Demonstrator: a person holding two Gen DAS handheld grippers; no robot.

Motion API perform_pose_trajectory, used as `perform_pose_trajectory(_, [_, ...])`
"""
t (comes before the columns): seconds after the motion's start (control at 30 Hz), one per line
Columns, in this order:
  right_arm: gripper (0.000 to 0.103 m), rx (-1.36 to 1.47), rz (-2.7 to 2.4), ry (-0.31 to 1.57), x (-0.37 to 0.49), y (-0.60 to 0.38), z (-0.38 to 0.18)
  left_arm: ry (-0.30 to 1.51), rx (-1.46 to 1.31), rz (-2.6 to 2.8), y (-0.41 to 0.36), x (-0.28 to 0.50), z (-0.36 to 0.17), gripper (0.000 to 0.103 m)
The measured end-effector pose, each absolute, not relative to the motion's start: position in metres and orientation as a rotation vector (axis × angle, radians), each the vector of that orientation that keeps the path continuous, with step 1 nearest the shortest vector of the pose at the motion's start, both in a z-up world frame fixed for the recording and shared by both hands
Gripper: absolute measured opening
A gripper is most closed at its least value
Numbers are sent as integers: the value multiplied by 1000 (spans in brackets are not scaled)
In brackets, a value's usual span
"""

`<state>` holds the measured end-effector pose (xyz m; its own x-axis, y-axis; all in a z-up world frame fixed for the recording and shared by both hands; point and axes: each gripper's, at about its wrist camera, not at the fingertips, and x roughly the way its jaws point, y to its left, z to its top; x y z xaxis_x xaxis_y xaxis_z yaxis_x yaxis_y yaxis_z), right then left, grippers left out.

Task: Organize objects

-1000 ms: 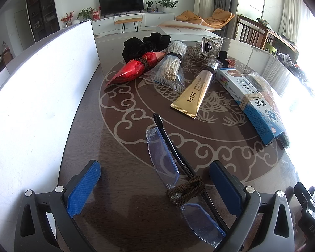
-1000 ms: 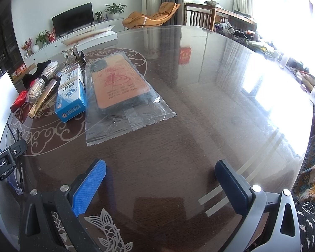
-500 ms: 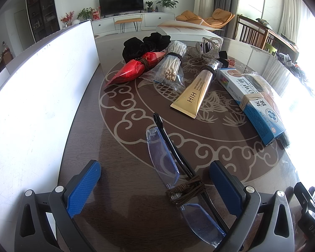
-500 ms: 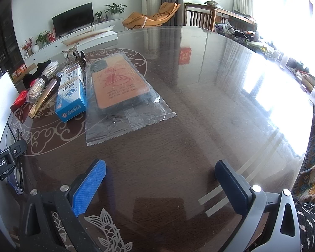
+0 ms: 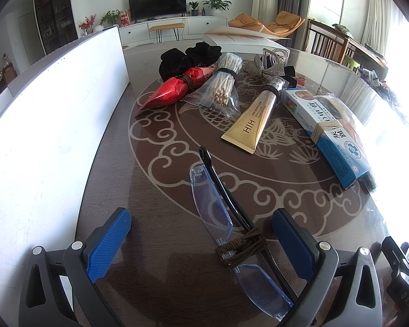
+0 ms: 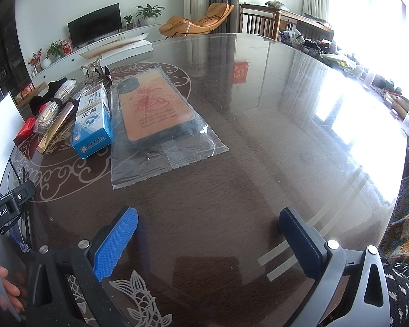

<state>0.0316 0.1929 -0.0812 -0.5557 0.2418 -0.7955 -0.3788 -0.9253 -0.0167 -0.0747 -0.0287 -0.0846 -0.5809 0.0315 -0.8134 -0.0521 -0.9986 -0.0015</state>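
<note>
In the left wrist view my left gripper (image 5: 201,226) is open, low over the table. Folded blue-lensed glasses (image 5: 226,218) tied with a brown hair band (image 5: 242,249) lie between its fingers, nearer the right one. Beyond lie a red cone pack (image 5: 171,91), a bag of cotton swabs (image 5: 222,87), a gold tube (image 5: 255,120) and a blue box (image 5: 327,130). In the right wrist view my right gripper (image 6: 207,231) is open and empty above bare table. A phone case in a clear bag (image 6: 155,117) lies ahead, next to the blue box (image 6: 92,122).
A white board (image 5: 49,125) stands along the left side of the table. Black scrunchies (image 5: 182,57), a grey bow (image 5: 261,66) and a clear hair claw (image 5: 271,54) lie at the far end. The left gripper's body (image 6: 5,212) shows at the left edge of the right wrist view.
</note>
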Motion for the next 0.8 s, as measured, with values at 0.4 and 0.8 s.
perform_pose_trajectory(0.4, [103,-1237,2487,222,31,193,-81,27,-1509,2728,-27,-68,-84,103])
perform_pose_trajectory(0.8, [103,-1212,2562,428,40,212,-72,143,-1407,2636,-19,-47,-71,29])
